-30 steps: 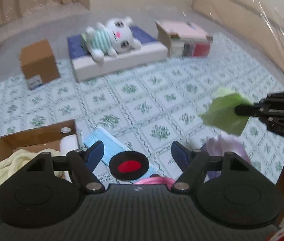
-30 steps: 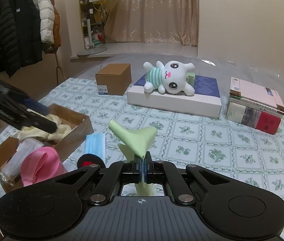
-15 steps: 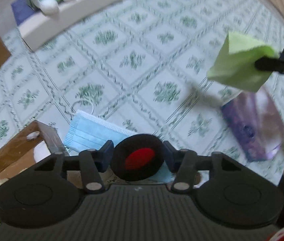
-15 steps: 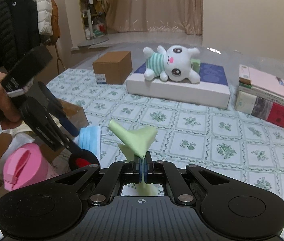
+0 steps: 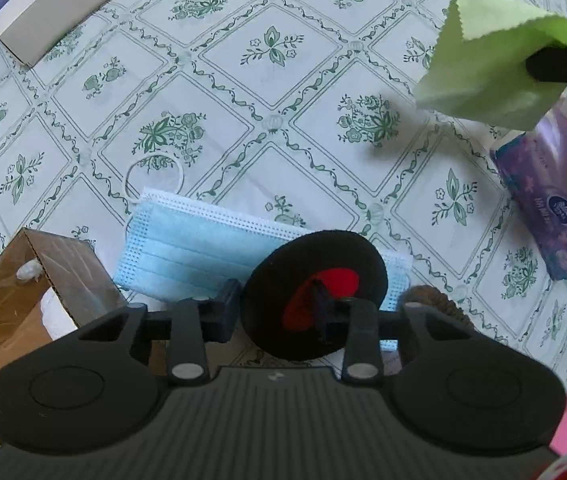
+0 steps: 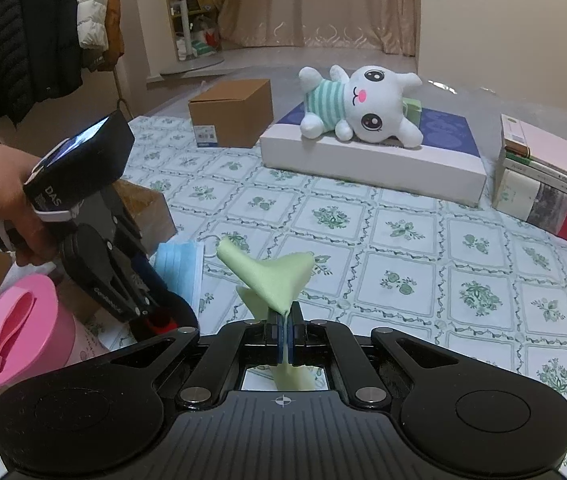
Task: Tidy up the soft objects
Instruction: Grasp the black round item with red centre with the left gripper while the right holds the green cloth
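A black round pad (image 5: 335,252) with a red centre lies on a blue face mask (image 5: 187,248) on the patterned tablecloth. My left gripper (image 5: 277,308) points straight down at it and its jaws are closing. One finger touches the pad's left rim and the other presses into the red centre. From the right wrist view the left gripper (image 6: 147,304) sits low in a hand, over the pad (image 6: 179,312). My right gripper (image 6: 284,320) is shut on a light green cloth (image 6: 271,276), held above the table; that cloth (image 5: 491,68) shows at the upper right of the left wrist view.
An open cardboard box (image 5: 55,264) stands just left of the mask. A purple tissue pack (image 5: 551,208) lies to the right. A pink lidded cup (image 6: 15,328) is near the front left. A plush bunny (image 6: 363,104) on a white box (image 6: 363,164), a brown carton (image 6: 231,112) and stacked books (image 6: 551,184) stand at the back.
My left gripper has come down from high above the table onto the black pad, and its jaws have narrowed around it. The right gripper has drifted slightly forward with the green cloth.
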Demonstrator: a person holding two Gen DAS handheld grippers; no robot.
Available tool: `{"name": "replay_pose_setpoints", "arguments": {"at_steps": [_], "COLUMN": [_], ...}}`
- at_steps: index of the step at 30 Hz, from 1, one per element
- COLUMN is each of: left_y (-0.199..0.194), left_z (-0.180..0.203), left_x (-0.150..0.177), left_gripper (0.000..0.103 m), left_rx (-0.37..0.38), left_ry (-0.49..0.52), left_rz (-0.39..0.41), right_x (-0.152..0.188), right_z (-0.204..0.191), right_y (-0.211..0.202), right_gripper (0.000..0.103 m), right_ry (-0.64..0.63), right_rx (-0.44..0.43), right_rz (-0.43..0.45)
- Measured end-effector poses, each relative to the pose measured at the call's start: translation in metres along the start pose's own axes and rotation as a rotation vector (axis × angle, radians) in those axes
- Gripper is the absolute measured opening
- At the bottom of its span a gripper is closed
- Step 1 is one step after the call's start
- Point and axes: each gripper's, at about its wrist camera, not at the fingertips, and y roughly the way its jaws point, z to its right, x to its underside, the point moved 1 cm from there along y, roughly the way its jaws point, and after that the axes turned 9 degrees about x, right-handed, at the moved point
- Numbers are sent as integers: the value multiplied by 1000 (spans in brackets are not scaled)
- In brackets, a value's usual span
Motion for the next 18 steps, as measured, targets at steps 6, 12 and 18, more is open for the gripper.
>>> {"name": "replay_pose_setpoints", "arguments": {"at_steps": [6,12,18], "left_y": [-22,-73,-132], "left_z": [3,14,41], "left_x": [6,8,22], "left_gripper": [14,10,10], "left_rx": [-36,-60,-66], "left_ry": [-26,-104,-160], "left_rz": [84,244,418], "right_x": [-4,-12,-20], "right_z": [-6,-10,-18], "right_y": [-8,-30,-70], "right_gripper": [2,2,2], "right_ry": [2,19,40], "right_rx": [7,22,39], "right_rz": [9,40,83]}}
